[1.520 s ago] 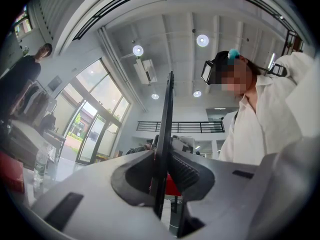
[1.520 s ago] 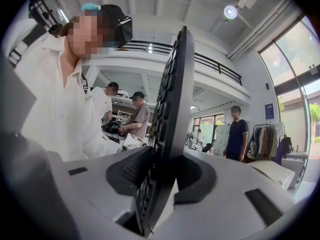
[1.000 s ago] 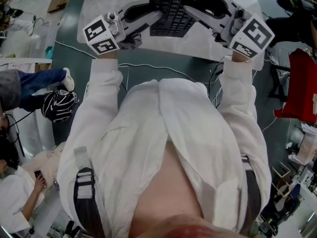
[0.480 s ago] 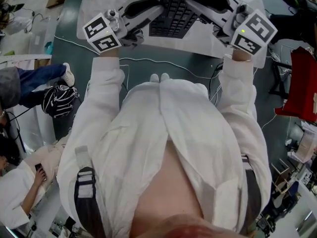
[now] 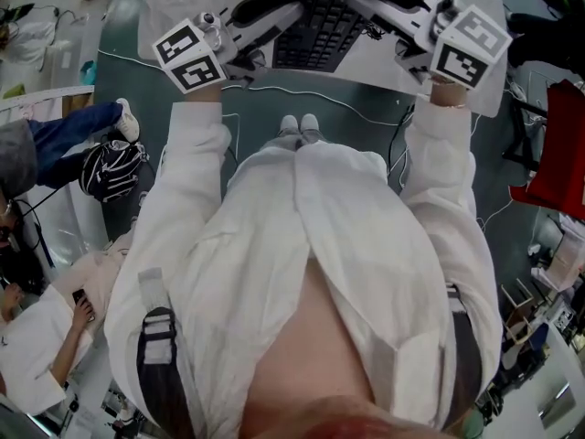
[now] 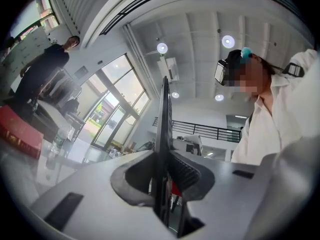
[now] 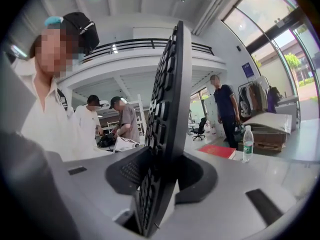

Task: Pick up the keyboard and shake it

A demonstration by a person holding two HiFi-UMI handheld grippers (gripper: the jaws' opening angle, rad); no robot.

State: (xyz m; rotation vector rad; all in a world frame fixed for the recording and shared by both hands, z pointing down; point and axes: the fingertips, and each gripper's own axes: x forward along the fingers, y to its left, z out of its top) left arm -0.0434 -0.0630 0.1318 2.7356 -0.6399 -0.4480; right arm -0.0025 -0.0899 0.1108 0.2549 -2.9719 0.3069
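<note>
A black keyboard (image 5: pixel 320 16) is held clear of the white table (image 5: pixel 384 62) at the top of the head view, one gripper at each short end. My left gripper (image 5: pixel 285 18) is shut on its left end, my right gripper (image 5: pixel 361 3) on its right end. In the left gripper view the keyboard (image 6: pixel 162 134) stands edge-on as a thin dark blade pinched between the grey jaws of that gripper (image 6: pixel 162 184). The right gripper view shows the keyboard's keyed face (image 7: pixel 167 114), upright between the jaws of that gripper (image 7: pixel 160 184). The keyboard's far part is cut off by the head view's top edge.
Cables (image 5: pixel 274 90) trail over the green floor in front of the table. My shoes (image 5: pixel 300 124) stand just before it. A striped bag (image 5: pixel 110 167) and seated people are at the left, a red object (image 5: pixel 562 154) at the right. A red book (image 7: pixel 220 150) and a water bottle (image 7: pixel 245 143) lie on a far table.
Both grippers and the keyboard have shifted toward the top of the head view and rolled a little. My shoes have come into sight below the table edge. Both grips are unchanged.
</note>
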